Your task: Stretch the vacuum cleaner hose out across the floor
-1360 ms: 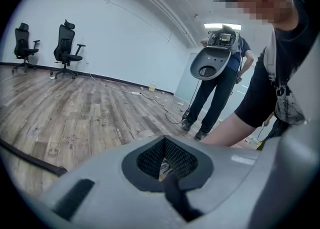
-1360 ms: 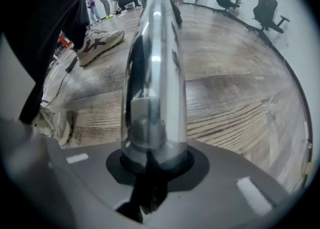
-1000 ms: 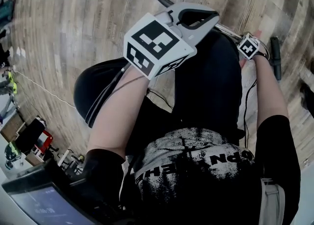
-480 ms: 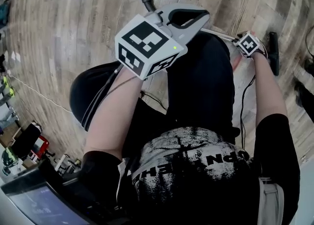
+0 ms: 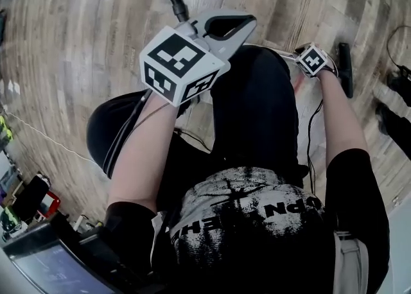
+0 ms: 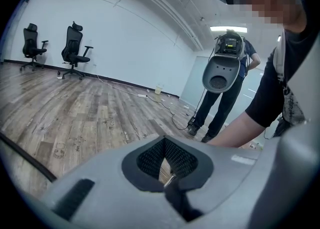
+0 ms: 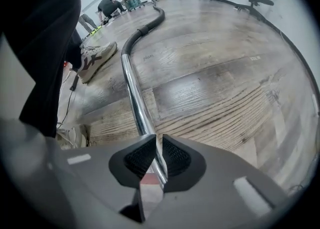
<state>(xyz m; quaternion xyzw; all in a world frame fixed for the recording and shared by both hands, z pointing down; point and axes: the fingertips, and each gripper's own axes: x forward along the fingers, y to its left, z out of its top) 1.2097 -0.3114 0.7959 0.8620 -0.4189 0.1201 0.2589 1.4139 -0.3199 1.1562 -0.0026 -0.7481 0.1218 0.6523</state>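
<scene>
Just been closing the right tool onto the chrome wand tube, seemingly pinched now between its pads. Runs straight ahead of that tool along the wooden floor, then joins the black hose curving away. Holds the left tool pressed together, empty, with hose passing low at its left.

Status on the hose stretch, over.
Left gripper shut. Right gripper just closed on the chrome tube. Hose trails away across the floor. Shoe beside tube, not blocking.
</scene>
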